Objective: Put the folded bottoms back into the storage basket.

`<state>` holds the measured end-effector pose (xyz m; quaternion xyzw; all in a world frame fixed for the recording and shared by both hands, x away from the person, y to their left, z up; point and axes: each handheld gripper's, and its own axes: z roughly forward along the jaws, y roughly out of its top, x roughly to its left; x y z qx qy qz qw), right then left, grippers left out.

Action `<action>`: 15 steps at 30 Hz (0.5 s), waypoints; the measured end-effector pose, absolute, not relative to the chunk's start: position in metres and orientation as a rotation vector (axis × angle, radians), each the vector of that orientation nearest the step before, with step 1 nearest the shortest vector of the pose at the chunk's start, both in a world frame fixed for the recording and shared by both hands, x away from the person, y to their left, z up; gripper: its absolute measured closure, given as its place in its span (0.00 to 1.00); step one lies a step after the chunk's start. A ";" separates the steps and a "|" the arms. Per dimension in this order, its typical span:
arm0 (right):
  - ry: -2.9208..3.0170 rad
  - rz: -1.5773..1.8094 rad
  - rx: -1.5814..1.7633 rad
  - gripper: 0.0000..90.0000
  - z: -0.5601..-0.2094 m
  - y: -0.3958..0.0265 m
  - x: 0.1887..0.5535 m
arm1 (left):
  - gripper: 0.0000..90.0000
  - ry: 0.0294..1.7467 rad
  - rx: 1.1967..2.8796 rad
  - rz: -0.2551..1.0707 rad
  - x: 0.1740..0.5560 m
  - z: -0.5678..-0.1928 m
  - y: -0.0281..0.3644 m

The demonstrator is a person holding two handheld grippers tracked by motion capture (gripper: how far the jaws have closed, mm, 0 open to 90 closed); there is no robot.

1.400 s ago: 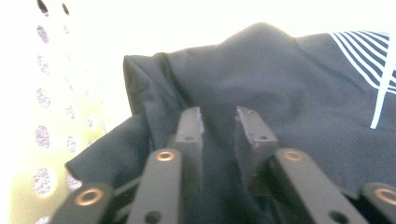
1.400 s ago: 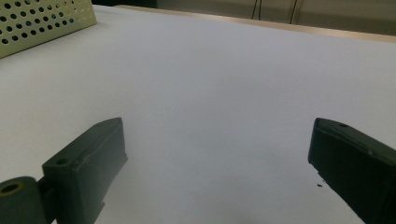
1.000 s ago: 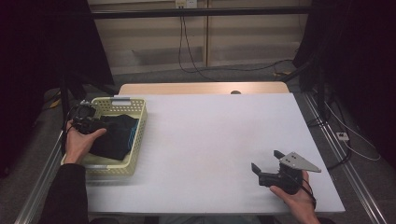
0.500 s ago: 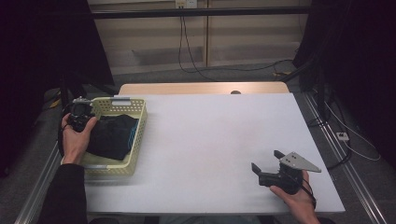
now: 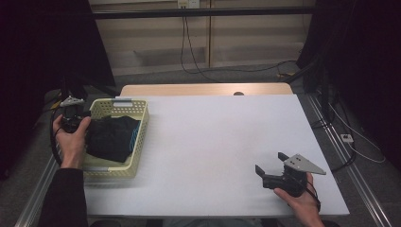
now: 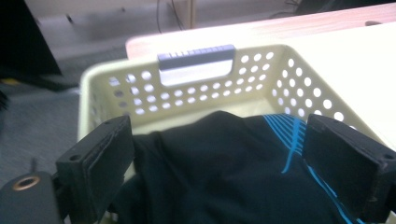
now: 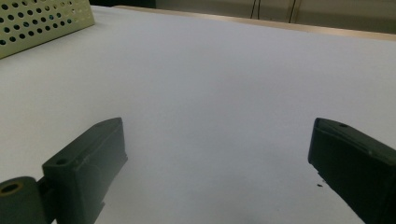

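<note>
A cream perforated basket (image 5: 141, 142) stands at the table's left edge with a black garment with blue stripes (image 5: 111, 137) piled inside. My left gripper (image 5: 74, 122) hovers over the basket's left rim, held in a hand. In the left gripper view its jaws (image 6: 222, 135) stand wide apart above the garment (image 6: 224, 182); they have just been opening wide, then closed a touch, and nothing is pinched between them. My right gripper (image 5: 270, 161) rests low at the table's front right, open (image 7: 217, 149) over bare white tabletop.
The white table (image 5: 213, 137) stretches between the two hands. The basket's far wall (image 6: 280, 79) carries a grey handle (image 6: 196, 65). Cables run across the floor behind the table, and metal rails flank both sides.
My left gripper has drawn back leftward and slightly up from over the garment to the basket's left rim, its jaws wider. The garment stays in the basket. The right gripper has not moved.
</note>
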<state>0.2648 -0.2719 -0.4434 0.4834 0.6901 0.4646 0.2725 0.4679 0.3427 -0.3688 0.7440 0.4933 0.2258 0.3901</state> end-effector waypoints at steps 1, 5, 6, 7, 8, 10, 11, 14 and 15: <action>1.858 1.250 1.302 0.04 -0.444 -0.272 0.265 | 0.10 1.251 1.887 0.589 0.467 -0.368 0.342; 1.855 1.249 1.302 0.04 -0.444 -0.273 0.265 | 0.10 1.227 1.866 0.608 0.464 -0.364 0.344; 1.853 1.252 1.303 0.04 -0.444 -0.273 0.265 | 0.09 1.227 1.863 0.613 0.463 -0.363 0.344; 1.853 1.252 1.304 0.04 -0.444 -0.273 0.265 | 0.09 1.222 1.861 0.611 0.462 -0.362 0.344; 1.852 1.252 1.304 0.04 -0.444 -0.273 0.265 | 0.08 1.202 1.857 0.597 0.461 -0.361 0.344; 1.853 1.253 1.304 0.04 -0.443 -0.273 0.265 | 0.08 1.185 1.868 0.581 0.458 -0.360 0.343; 1.856 1.251 1.301 0.04 -0.444 -0.273 0.265 | 0.07 1.184 1.865 0.583 0.457 -0.359 0.343; 1.860 1.251 1.303 0.04 -0.444 -0.272 0.265 | 0.07 1.159 1.845 0.574 0.452 -0.355 0.341; 1.859 1.251 1.303 0.04 -0.444 -0.272 0.265 | 0.07 1.156 1.848 0.579 0.450 -0.354 0.340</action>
